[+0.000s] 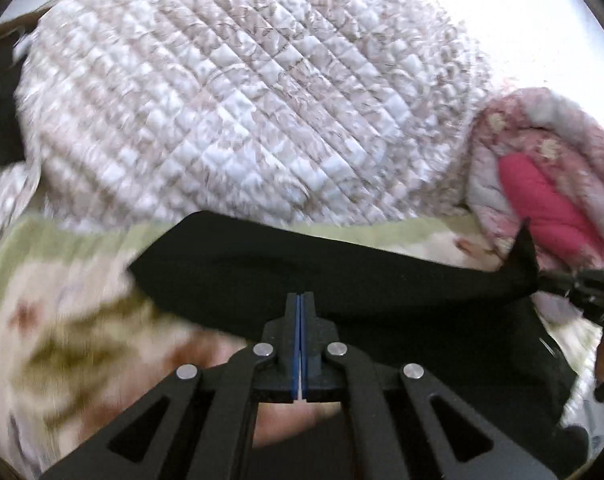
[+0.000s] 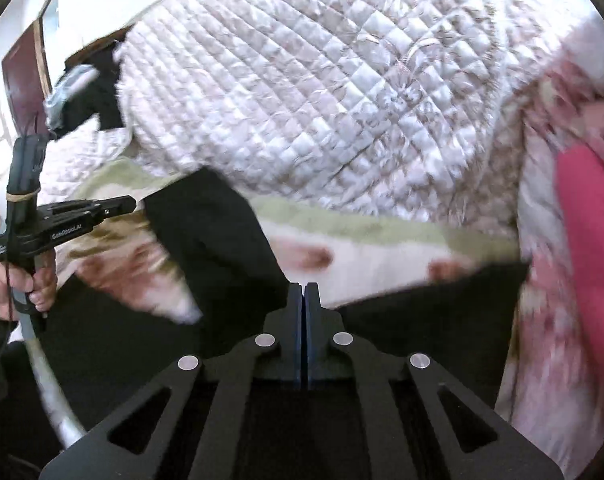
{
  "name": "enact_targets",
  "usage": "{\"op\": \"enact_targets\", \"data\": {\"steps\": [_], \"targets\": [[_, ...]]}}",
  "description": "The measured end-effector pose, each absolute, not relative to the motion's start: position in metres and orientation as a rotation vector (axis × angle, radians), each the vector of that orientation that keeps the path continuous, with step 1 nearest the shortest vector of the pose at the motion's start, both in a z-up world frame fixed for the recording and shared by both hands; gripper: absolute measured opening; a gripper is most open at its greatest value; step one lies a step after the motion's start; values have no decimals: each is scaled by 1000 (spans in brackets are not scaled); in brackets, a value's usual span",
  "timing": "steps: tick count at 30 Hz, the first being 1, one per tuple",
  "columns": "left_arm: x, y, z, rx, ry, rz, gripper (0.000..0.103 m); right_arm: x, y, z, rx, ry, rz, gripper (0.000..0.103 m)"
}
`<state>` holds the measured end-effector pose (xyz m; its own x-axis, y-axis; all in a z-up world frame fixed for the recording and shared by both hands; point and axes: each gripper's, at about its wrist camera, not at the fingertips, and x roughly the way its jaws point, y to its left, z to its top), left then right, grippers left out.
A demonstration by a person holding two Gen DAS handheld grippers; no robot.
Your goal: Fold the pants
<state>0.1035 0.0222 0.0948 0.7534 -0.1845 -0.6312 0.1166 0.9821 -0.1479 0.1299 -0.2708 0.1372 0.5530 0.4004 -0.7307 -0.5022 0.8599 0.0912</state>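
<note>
Your left gripper [image 1: 300,300] and right gripper [image 2: 306,290] are each clamped on the black pants [image 1: 302,264], lifted over the bed [image 1: 61,280]

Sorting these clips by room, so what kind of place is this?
Most likely a bedroom: a quilted bedspread over a floral sheet, with a pink floral comforter bundled beside the black pants.
</note>
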Motion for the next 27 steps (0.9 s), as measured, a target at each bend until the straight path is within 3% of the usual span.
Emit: {"op": "enact_targets", "data": {"steps": [4, 10, 11, 12, 14, 16, 22, 27], "targets": [[58, 17, 78, -121, 759, -185, 1, 94, -278, 107, -81, 922, 545, 0], [54, 4, 78, -133, 806, -202, 2, 89, -281, 97, -14, 960, 514, 2], [61, 2, 82, -123, 801, -198, 5, 85, -286, 96, 17, 958, 498, 6], [64, 0, 83, -117, 800, -196, 9, 83, -292, 96, 64, 954, 477, 18], [79, -2, 85, -117, 805, -196, 39, 77, -306, 96, 167, 944, 447, 35], [95, -8, 85, -106, 802, -203, 47, 70, -321, 93, 262, 934, 404, 53], [162, -29, 61, -39, 871, -167, 48, 61, -349, 63, 442, 1021, 331, 54], [211, -40, 35, 2, 914, -114, 48, 69, -361, 56, 514, 980, 301, 54]]}}
